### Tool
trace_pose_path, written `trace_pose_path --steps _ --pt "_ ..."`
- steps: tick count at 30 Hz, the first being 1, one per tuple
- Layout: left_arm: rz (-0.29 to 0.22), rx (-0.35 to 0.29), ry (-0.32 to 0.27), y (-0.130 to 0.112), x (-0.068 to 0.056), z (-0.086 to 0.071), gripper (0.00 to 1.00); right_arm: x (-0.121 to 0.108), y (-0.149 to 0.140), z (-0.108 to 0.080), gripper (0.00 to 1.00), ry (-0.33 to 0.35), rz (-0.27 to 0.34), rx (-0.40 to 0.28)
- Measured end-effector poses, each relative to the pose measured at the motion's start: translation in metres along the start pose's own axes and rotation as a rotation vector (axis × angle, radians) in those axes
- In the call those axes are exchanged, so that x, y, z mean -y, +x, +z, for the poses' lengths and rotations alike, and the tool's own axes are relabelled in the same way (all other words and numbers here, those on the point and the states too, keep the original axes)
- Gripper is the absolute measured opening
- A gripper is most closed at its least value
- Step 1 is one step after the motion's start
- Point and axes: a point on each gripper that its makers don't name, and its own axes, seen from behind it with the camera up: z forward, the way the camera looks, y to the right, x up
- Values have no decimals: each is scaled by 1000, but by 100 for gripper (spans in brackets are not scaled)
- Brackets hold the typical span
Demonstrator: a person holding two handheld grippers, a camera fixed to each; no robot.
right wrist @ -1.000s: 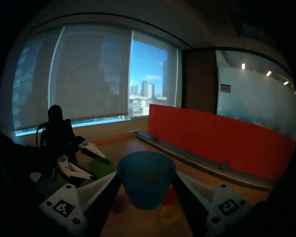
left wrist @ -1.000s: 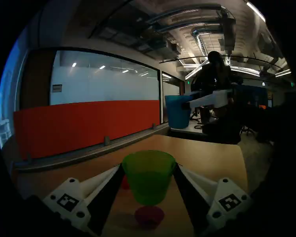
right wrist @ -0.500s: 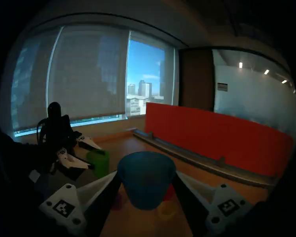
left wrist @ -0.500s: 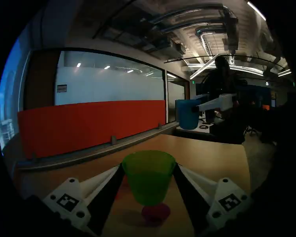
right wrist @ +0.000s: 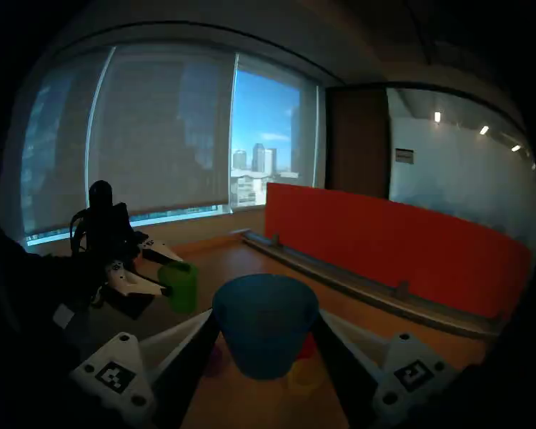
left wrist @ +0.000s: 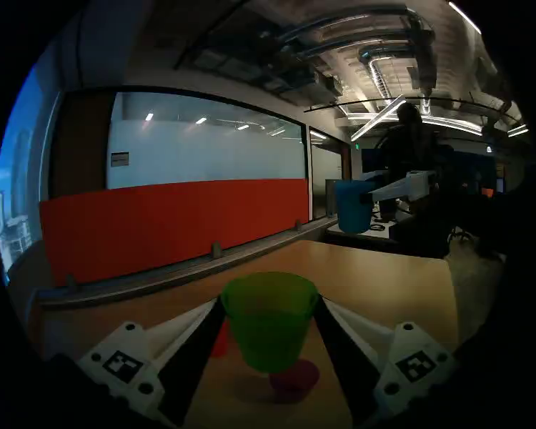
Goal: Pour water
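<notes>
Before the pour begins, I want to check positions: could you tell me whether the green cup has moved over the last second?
Yes. In the right gripper view the green cup has risen slightly, toward the window ledge behind it.

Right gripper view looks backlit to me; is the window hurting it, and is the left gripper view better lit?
Right gripper view: the bright window backlights the scene, so the left tongs are half silhouette, and the blue cup is sharp but dim. Left gripper view: evener light, the green cup crisp and saturated; fisheye bows the table edge.
</notes>
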Motion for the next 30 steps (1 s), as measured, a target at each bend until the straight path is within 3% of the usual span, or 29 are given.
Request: trace_pose_path --steps 11,23,30 --pt "-9 38 28 -17 13 -7 87 5 -20 6 89 19 10 38" --pt "-7 156 56 -62 24 -11 87 9 -60 13 90 40 30 107" --pt "-13 229 49 -89 23 -11 87 11 -84 17 90 48 31 148"
